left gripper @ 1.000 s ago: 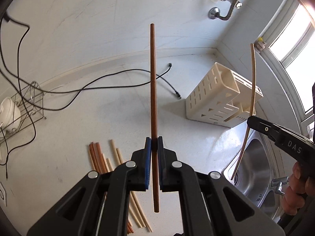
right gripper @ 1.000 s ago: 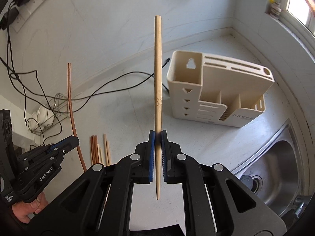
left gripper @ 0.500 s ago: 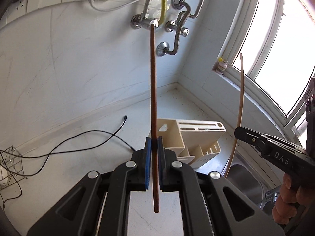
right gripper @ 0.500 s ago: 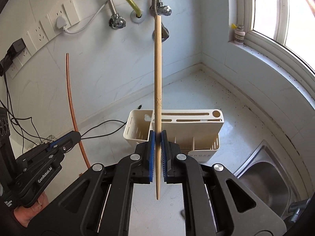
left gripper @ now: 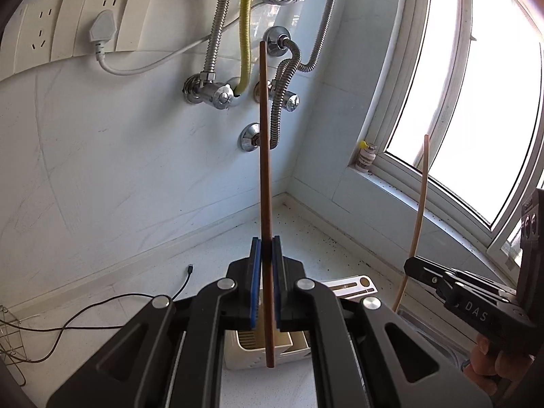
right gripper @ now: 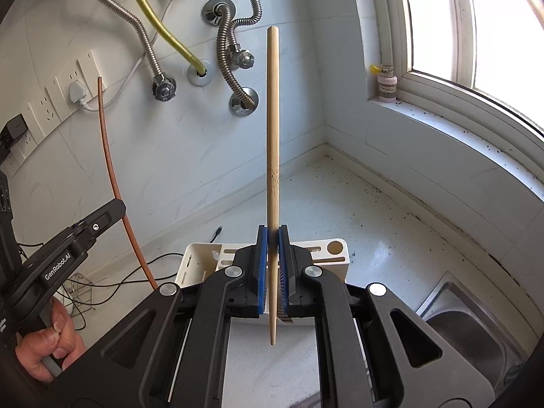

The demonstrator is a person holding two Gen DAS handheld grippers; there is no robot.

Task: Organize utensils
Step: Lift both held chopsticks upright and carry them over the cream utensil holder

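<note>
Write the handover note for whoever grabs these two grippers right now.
Left gripper: shut on a dark brown chopstick, held upright.
Right gripper: shut on a pale bamboo chopstick, also upright, tapered tip down.
The cream utensil holder stands on the counter just beyond and below both grippers, beside the sink.
Done: one chopstick is picked up in each hand and brought over to the holder.
Left: lower each chopstick into a holder compartment and release. Whether more utensils wait elsewhere is not visible now.

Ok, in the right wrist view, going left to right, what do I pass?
Left gripper → brown chopstick → yellow hose → bamboo chopstick → small bottle → window.
</note>
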